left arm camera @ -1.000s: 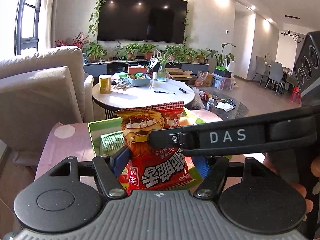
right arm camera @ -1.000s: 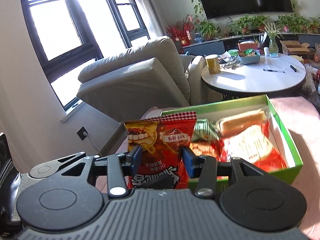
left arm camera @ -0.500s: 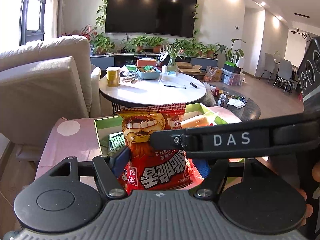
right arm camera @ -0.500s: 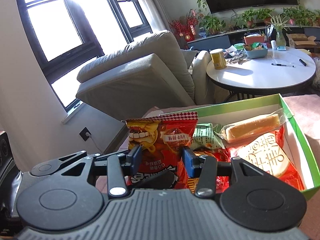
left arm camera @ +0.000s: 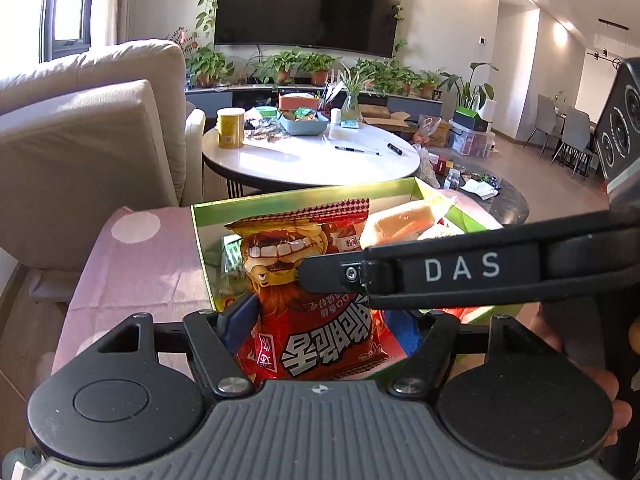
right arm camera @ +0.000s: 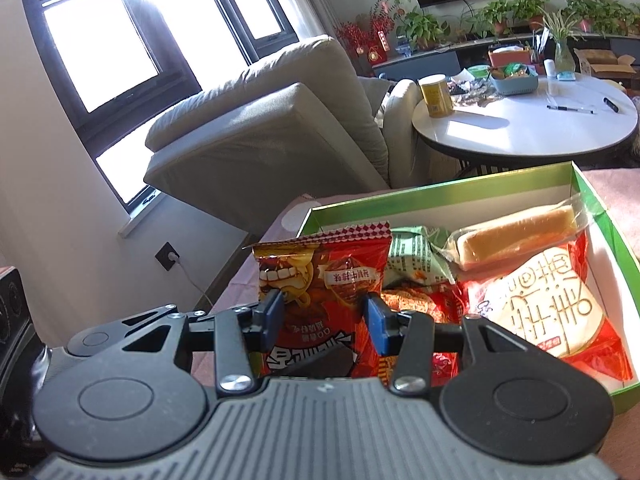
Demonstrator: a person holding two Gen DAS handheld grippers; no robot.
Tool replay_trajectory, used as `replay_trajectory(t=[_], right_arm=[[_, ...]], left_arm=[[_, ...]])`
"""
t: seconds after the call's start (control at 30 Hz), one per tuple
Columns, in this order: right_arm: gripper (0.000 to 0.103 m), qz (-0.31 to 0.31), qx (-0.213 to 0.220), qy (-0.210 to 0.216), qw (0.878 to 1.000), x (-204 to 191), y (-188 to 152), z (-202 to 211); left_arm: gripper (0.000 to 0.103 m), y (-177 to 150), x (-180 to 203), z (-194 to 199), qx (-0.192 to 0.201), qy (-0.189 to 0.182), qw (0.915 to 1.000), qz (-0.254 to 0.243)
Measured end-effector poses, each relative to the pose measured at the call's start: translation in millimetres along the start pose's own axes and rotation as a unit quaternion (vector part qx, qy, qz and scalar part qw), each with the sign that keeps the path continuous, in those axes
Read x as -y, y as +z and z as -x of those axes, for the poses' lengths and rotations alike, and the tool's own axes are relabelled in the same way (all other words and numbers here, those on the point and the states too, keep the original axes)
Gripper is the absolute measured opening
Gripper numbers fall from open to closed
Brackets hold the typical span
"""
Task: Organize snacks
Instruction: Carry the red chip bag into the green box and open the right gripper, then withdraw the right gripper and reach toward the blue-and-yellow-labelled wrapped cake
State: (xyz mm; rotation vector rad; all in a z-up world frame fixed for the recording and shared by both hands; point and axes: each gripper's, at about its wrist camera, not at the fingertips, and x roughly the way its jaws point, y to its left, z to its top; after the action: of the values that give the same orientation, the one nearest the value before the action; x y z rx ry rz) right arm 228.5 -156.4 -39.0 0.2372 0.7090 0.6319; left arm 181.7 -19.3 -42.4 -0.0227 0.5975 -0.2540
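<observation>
Right up close, both tools have hold of the same red snack bag [left arm camera: 316,304]! The left tool [left arm camera: 320,320] has the lower half between its blue pads [left arm camera: 240,316], jaws half spread, and they have just been easing wider with the bag between them, so how firmly they press now I cannot tell. The right tool [right arm camera: 323,318] pinches the bag's middle from either side, its blue pads [right arm camera: 376,324] hard against the wrapper. In the left view its long black finger crosses in front of the bag. Two grips on one floppy packet, likely to keep it upright and steady for the drop-in.

Just beyond, the green box [right arm camera: 440,194] waits on the pink-clothed counter [left arm camera: 148,264], already holding a green packet [right arm camera: 416,256], a wrapped cake bar [right arm camera: 516,230] and a big red-and-white pack [right arm camera: 548,304]. The bag hangs over the box's near left corner, where there looks to be room.

Further off: the round white table [left arm camera: 312,164], the sofa [right arm camera: 260,132], the TV [left arm camera: 308,4].
</observation>
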Motion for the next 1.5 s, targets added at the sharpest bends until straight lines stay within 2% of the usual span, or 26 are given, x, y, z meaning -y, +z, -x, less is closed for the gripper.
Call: replay_trajectory(t=[0.23, 1.0, 1.5], right_arm=[[0.062, -0.007, -0.017, -0.004, 1.000, -1, -9, -3], [0.061, 0.027, 0.032, -0.016, 0.999, -25, -17, 59], [0.062, 0.041, 0.038, -0.064, 0.996, -14, -65, 115]], left_arm=[[0.074, -9, 0, 3, -0.009, -0.003, 1.0000, 0.000], [0.077, -14, 10, 60, 0.029, 0.005, 0.9996, 0.001], [0.077, -33, 24, 97, 0.036, 0.012, 0.9992, 0.008]])
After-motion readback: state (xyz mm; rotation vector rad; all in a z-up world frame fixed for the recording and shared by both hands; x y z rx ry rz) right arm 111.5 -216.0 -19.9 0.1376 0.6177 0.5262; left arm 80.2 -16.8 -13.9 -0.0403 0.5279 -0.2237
